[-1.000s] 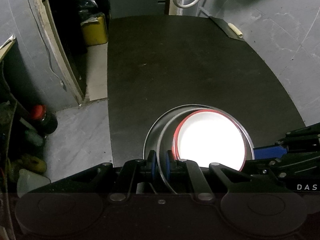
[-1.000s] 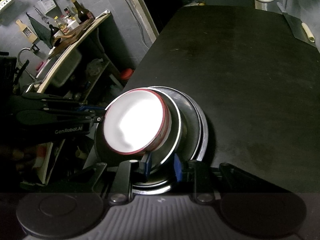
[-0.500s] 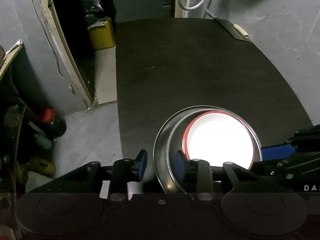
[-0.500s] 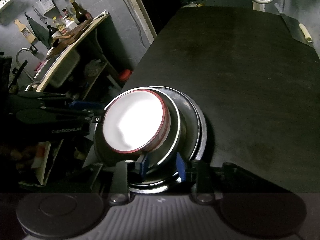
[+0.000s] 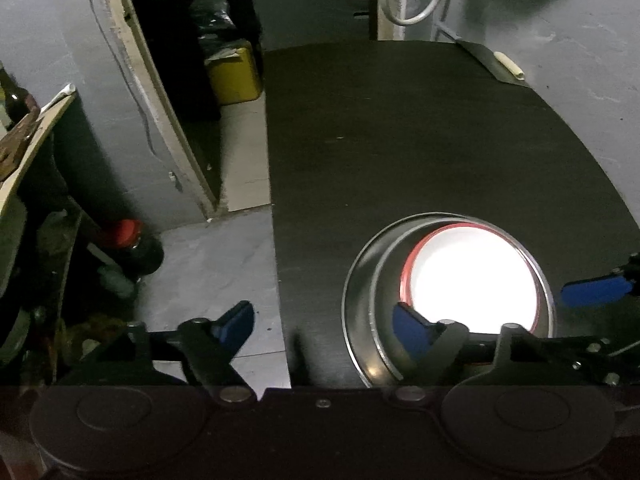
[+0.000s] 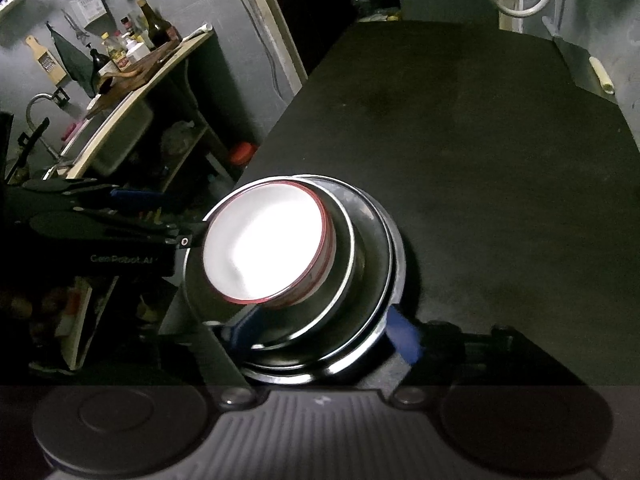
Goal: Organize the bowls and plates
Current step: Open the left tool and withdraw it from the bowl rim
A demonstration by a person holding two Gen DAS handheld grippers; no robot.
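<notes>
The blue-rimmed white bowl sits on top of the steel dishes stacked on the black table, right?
Not quite: the white bowl has a red rim, not blue, as the right wrist view shows. It does sit on top of the steel dishes stacked on the black table.

Bare black tabletop [image 5: 420, 140] beyond the stacked dishes [image 6: 360, 240] (stack at near edge)

Both wrist views close, angled down, sharing the stacked bowls [image 5: 472, 280]
</notes>
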